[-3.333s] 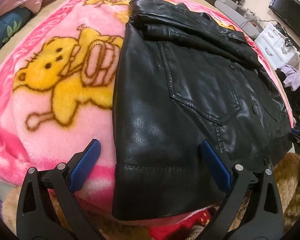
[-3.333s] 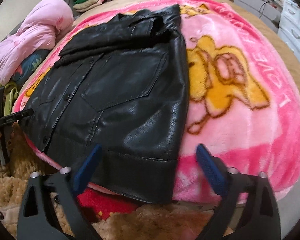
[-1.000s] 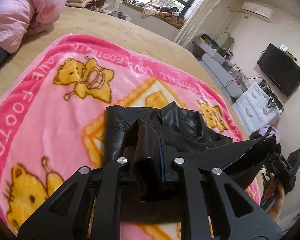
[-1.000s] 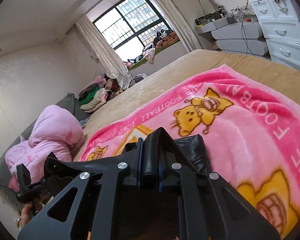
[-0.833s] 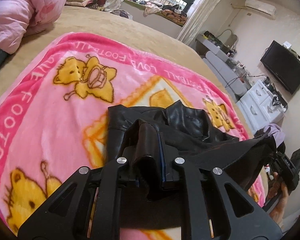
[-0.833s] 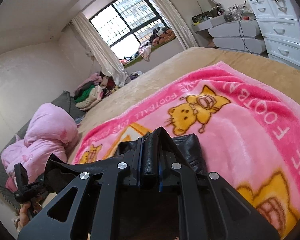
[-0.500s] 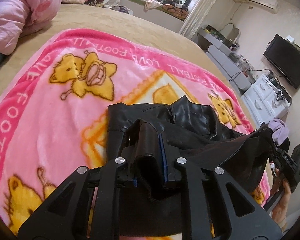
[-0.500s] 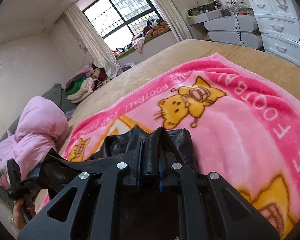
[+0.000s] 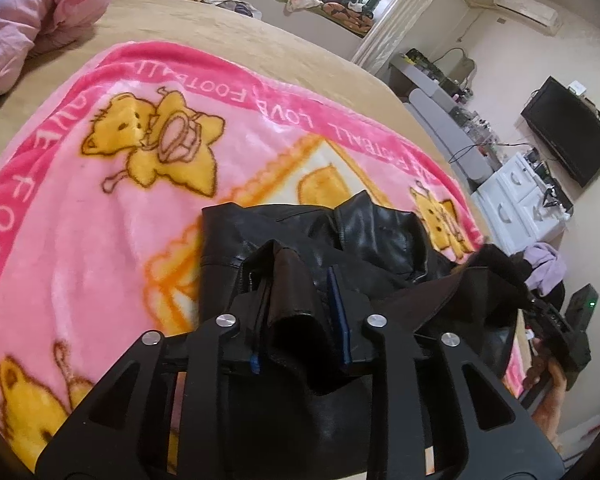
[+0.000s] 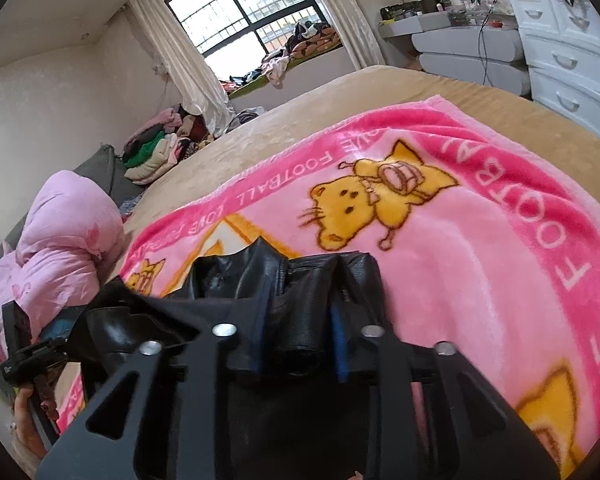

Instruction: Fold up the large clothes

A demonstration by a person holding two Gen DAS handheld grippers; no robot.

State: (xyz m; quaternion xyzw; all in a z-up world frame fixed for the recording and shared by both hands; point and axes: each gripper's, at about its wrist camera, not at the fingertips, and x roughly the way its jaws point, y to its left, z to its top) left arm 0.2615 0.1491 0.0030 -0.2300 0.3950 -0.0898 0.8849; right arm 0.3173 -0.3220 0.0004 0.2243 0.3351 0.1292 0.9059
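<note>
A: From the left wrist camera, where's the jacket?

B: Lying bunched on the pink blanket, with its hem carried over toward the collar. The left gripper has a fold of the leather between its jaws, and those jaws are opening; the pads look slack against it rather than clamped.

A: What could spoil the fold here?

B: I'd judge the stiff leather may spring back once freed, since the hem stands up in a ridge instead of lying flat. If one corner drops first, the edge could land crooked.

A: And the room from that side?

B: The blanket sits on a tan bedspread. A pink quilt is heaped at the far left, a television hangs on the wall, and white drawers stand beneath it.

A: Now the right wrist camera.

B: The right gripper also has a fold of the jacket between its jaws, which are opening wider; the leather seems loose in there. The other gripper shows at the left edge, in a hand.

A: Same risk?

B: Yes, and the fluffy blanket might let the smooth leather slide. Behind, there's a barred window with curtains, and piled clothes near it.
</note>
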